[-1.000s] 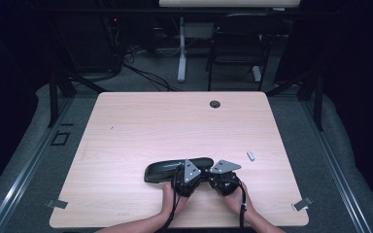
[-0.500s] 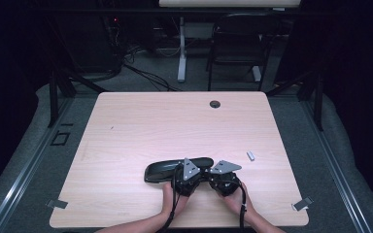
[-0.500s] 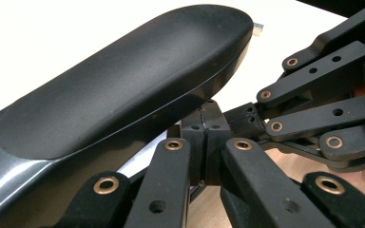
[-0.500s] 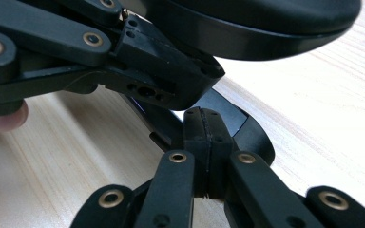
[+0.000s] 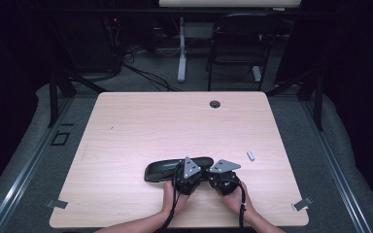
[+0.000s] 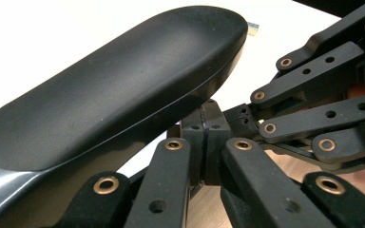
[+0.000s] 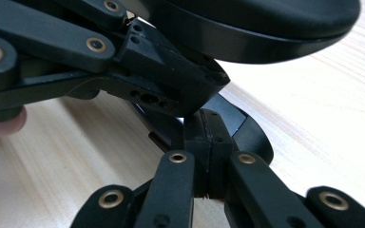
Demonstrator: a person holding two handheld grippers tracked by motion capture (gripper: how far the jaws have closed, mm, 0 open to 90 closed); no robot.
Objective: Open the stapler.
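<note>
A long, black, glossy case point(image 5: 167, 170) lies on the wooden table point(image 5: 175, 126) near its front edge. A person's hands hold both grippers just right of it, tips close together. My left gripper point(image 5: 197, 173) is shut, its jaws pressed together point(image 6: 204, 137) under the case's rounded end point(image 6: 123, 80). My right gripper point(image 5: 214, 174) is shut too point(image 7: 204, 137), with nothing seen between its jaws. In the right gripper view the left gripper's linkage point(image 7: 100, 52) crosses the upper left and the case point(image 7: 266, 23) hangs over the top.
A small grey-white piece point(image 5: 250, 156) lies on the table right of the grippers. A black grommet hole point(image 5: 215, 104) sits near the far edge. Tape tabs mark the front corners point(image 5: 58, 204). A chair point(image 5: 238, 43) and cables stand behind the table.
</note>
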